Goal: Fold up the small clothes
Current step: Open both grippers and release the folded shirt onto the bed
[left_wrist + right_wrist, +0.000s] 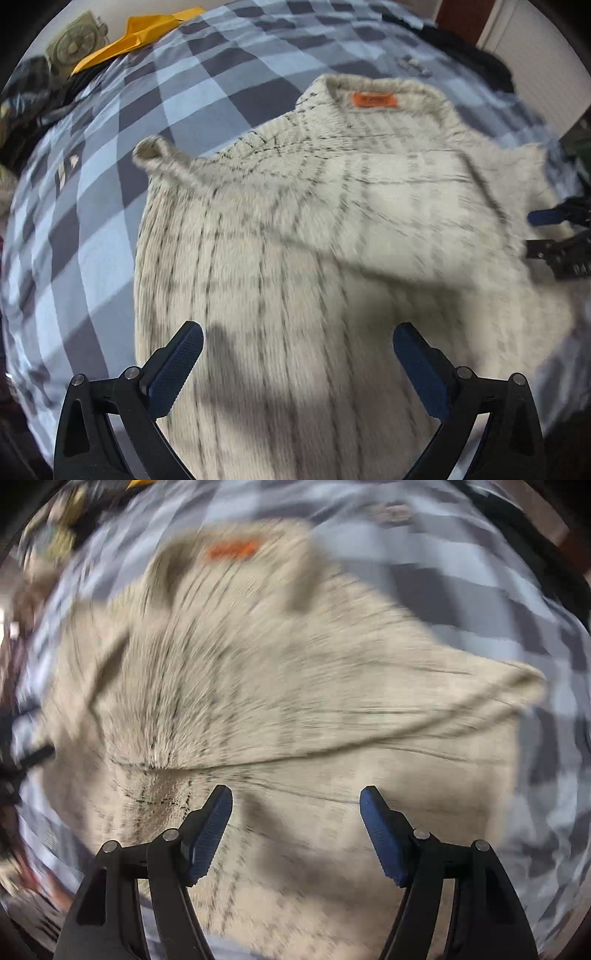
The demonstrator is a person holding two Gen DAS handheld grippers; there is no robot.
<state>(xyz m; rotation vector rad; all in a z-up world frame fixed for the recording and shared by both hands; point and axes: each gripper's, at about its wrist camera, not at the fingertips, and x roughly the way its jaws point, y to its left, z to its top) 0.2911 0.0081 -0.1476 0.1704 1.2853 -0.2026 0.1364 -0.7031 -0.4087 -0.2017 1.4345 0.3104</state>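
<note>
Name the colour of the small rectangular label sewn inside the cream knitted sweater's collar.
Orange label, clearest in the left wrist view.

Bed (192,74) covered with a blue, grey and white check sheet, filling most of both views. Far left corner: yellow cloth (136,33) on the sheet's edge, a small olive fan (72,46) beside it against a pale wall. Dark clothes (476,55) heaped at the far right edge. White panelled wall (535,62) behind, next to a red-brown strip. Right wrist view heavily blurred
</note>
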